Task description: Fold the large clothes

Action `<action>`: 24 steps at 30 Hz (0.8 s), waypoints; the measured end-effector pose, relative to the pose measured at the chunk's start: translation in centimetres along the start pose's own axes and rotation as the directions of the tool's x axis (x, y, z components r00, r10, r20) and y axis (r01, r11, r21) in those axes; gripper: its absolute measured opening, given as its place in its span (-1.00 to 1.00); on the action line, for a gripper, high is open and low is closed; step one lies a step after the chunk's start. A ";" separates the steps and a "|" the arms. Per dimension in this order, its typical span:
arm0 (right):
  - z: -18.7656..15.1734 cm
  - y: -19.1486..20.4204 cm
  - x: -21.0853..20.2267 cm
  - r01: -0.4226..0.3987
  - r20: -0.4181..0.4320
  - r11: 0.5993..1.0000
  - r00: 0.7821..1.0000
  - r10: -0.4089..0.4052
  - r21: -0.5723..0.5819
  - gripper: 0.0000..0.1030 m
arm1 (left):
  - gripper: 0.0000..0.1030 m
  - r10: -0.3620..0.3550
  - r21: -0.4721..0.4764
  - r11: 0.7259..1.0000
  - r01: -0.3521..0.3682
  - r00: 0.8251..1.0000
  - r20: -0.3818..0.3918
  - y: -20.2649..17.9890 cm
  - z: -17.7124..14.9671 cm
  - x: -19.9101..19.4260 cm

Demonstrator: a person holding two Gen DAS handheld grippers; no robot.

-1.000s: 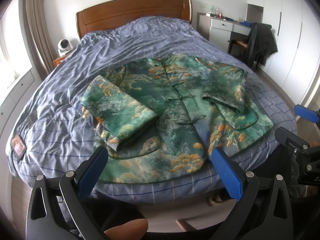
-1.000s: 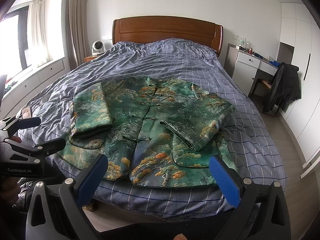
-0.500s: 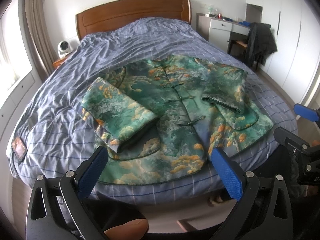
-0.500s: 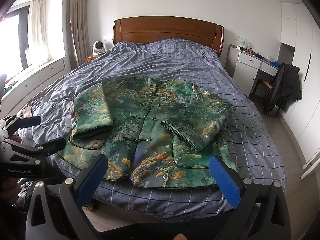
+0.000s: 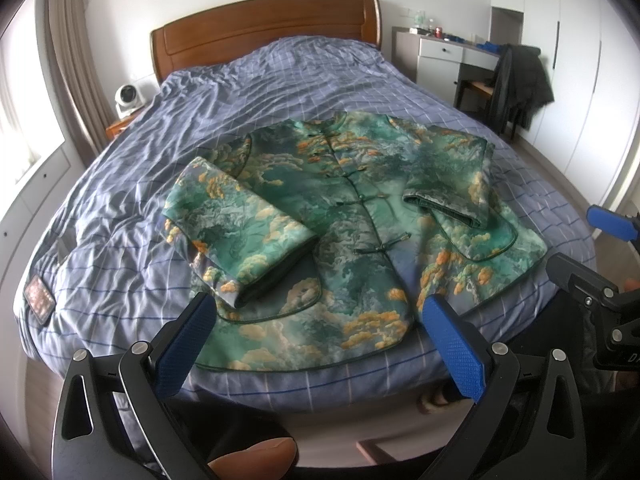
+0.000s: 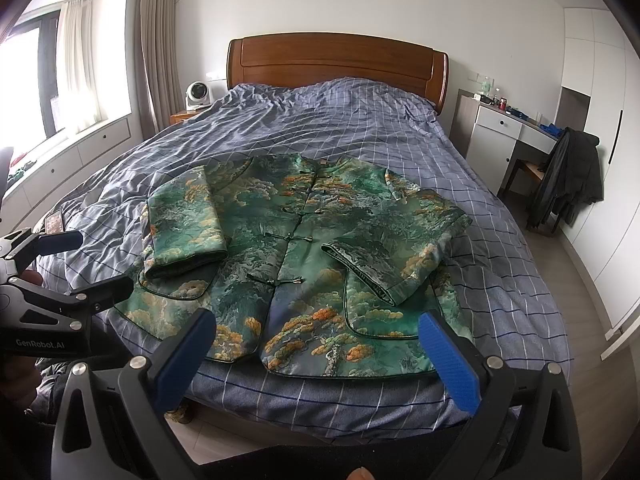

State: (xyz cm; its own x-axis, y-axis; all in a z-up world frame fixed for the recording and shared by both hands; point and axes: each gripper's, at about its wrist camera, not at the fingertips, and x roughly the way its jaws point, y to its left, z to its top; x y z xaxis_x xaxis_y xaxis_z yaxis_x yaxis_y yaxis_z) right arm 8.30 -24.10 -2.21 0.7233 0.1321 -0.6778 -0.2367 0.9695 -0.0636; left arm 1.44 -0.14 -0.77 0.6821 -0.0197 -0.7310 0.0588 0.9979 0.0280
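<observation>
Our jacket point(image 6: 304, 264) lies flat on the bed point(image 6: 500, 240), sleeves folded in. Both grippers point(image 5: 320, 340) point(image 6: 316, 348) hang wide open, empty. Looks thick and slick, so we'd pinch the hem corners.

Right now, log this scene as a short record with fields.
garment: green patterned jacket, front up, buttoned
sleeves: both folded in over the front
surface: bed with blue checked duvet
position: near the foot edge of the bed
left gripper: open, empty, off the jacket
right gripper: open, empty, off the jacket
fold stage: body not yet folded
</observation>
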 end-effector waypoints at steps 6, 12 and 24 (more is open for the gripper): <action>0.0 0.0 -0.1 0.000 0.000 1.000 1.000 0.000 0.000 1.00 | 0.99 0.000 0.001 1.000 0.000 1.000 0.001 -0.1 0.0 0.0; 0.0 0.0 -0.1 0.000 0.000 1.000 1.000 0.000 0.000 1.00 | 0.99 0.001 0.002 1.000 -0.001 1.000 0.002 -0.1 -0.1 0.0; 0.0 0.1 -0.1 0.001 0.001 1.000 1.000 -0.001 -0.001 1.00 | 0.99 0.001 0.003 1.000 -0.001 1.000 0.003 -0.2 -0.2 0.0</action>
State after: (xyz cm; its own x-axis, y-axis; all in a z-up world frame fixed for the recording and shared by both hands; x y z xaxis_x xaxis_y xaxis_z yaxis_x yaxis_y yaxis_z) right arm 8.21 -24.03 -2.19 0.7240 0.1316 -0.6772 -0.2371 0.9693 -0.0652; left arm 1.30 -0.32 -0.89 0.6845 -0.0184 -0.7288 0.0597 0.9977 0.0309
